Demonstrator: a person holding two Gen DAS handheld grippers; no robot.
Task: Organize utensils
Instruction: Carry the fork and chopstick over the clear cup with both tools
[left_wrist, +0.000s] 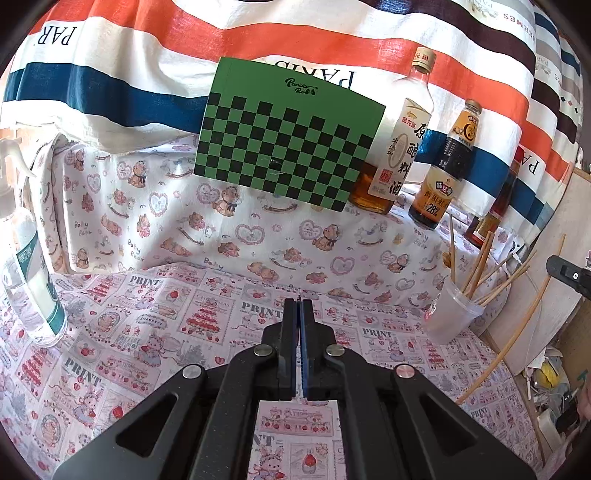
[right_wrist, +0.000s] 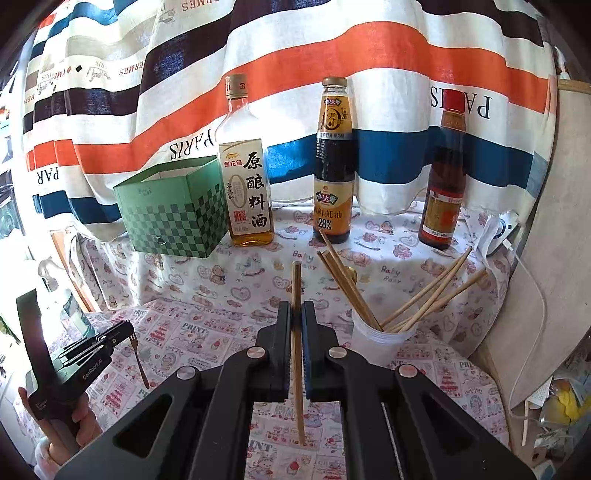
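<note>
My right gripper (right_wrist: 296, 308) is shut on a wooden chopstick (right_wrist: 297, 369), held nearly upright above the printed tablecloth, left of a translucent plastic cup (right_wrist: 376, 341) that holds several chopsticks (right_wrist: 424, 302). The cup also shows in the left wrist view (left_wrist: 452, 312) at the right, with a long chopstick (left_wrist: 517, 325) slanting beside it. My left gripper (left_wrist: 298, 304) is shut; in the right wrist view (right_wrist: 129, 334) it grips a small dark fork (right_wrist: 139, 360) that hangs down from its tips. The fork is barely visible in the left wrist view.
A green checkered box (right_wrist: 173, 210) stands on a raised shelf at the back, with a cooking wine bottle (right_wrist: 249, 192), an oyster sauce bottle (right_wrist: 334, 166) and a third bottle (right_wrist: 445, 192). A spray bottle (left_wrist: 26, 258) stands at the left. A striped curtain hangs behind.
</note>
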